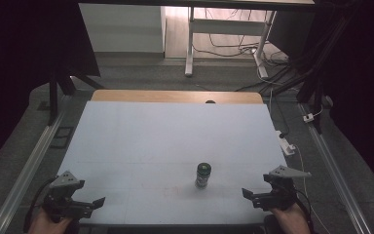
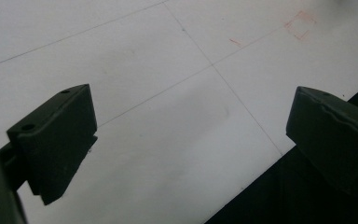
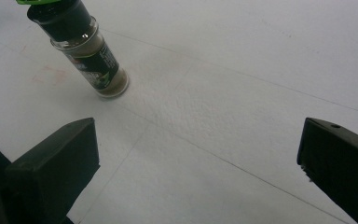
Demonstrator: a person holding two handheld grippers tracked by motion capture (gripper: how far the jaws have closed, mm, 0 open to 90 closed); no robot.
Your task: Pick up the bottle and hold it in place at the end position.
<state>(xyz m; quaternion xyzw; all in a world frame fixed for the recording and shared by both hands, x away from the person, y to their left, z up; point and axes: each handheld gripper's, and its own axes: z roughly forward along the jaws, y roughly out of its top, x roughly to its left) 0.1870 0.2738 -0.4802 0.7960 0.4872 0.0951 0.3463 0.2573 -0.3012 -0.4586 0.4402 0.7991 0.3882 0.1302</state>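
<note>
a: what could go wrong for the person from here?

b: the spice jar (image 1: pixel 203 175) is tall and narrow and stands upright on the white table (image 1: pixel 141 141). if the right gripper (image 1: pixel 252 195) comes in too low or off-centre, one jaw may nudge the jar and tip it over before both pads meet the glass. it looks round and smooth, so a hold near the dark cap could also let it slip or swing.

a: is either gripper holding anything?

b: no. the right gripper's jaws stand wide apart with nothing between them, and so do those of the left gripper (image 1: pixel 95 203).

a: where does the jar sit relative to the right gripper?

b: in the high view it stands near the front middle of the table, to the left of the right gripper and a little farther from the person, clearly apart from it. in the right gripper view the jar (image 3: pixel 86 53) is ahead and off toward the left jaw, not lined up between the two.

a: and the left gripper?

b: it hovers at the front left corner, well apart from the jar.
</note>
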